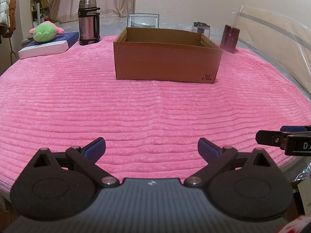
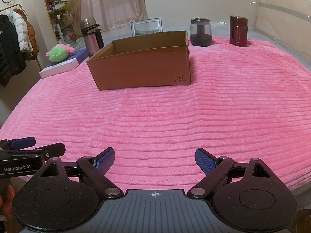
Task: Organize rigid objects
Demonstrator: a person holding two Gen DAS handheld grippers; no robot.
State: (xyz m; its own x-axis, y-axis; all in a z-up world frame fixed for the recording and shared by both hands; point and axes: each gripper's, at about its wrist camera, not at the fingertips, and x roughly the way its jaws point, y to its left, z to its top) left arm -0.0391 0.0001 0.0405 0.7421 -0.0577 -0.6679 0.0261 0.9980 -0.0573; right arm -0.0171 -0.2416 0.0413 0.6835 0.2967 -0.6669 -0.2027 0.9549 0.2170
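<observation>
An open brown cardboard box (image 1: 167, 58) (image 2: 141, 66) stands on the pink ribbed blanket (image 1: 136, 112) (image 2: 175, 116), far ahead; it looks empty. Around it stand a steel flask with a black handle (image 1: 88, 22) (image 2: 91, 36), a dark red flask (image 1: 230, 38) (image 2: 238, 31), a glass jar with a dark lid (image 2: 200, 32) (image 1: 202, 27) and a picture frame (image 1: 143, 20) (image 2: 146, 27). My left gripper (image 1: 151, 151) is open and empty near the front edge. My right gripper (image 2: 154, 162) is open and empty beside it.
A green and pink plush toy (image 1: 45, 32) (image 2: 59, 52) lies on flat blue and white boxes (image 1: 44, 47) (image 2: 58, 69) at the far left. Clear plastic sheeting (image 1: 272, 29) rises at the right. Coats (image 2: 13, 38) and shelves stand left of the bed.
</observation>
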